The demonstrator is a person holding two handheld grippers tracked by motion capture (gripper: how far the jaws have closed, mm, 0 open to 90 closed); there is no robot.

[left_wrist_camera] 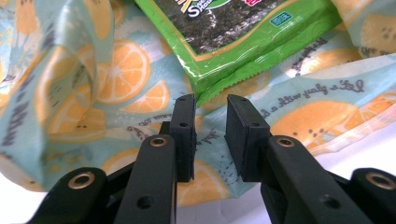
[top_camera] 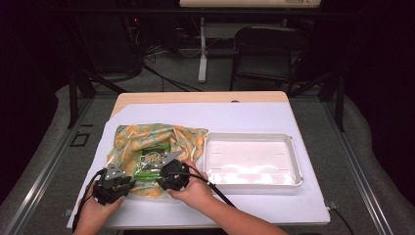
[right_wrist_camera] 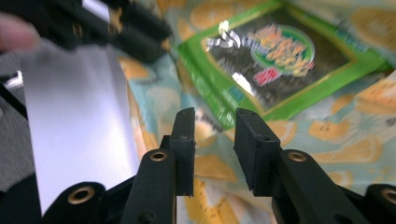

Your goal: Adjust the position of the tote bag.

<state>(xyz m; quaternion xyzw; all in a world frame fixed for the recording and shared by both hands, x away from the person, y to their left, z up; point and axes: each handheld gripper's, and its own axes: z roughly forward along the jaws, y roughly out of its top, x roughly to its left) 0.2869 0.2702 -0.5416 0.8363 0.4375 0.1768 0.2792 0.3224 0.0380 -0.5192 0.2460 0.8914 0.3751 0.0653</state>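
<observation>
Green packet point(top_camera: 152, 159) on orange-print cloth point(top_camera: 128, 138)

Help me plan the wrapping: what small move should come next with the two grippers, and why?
Probably close the left gripper on the near edge of the orange-print cloth. The green seaweed snack packet lies on the cloth, both grippers' jaws stand open with nothing between them, and the cloth edge lies just beyond the left jaws.

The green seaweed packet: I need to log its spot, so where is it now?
In the high view the green seaweed packet lies on the orange-print cloth at the table's left, left of the white tray and just beyond both tools.
</observation>
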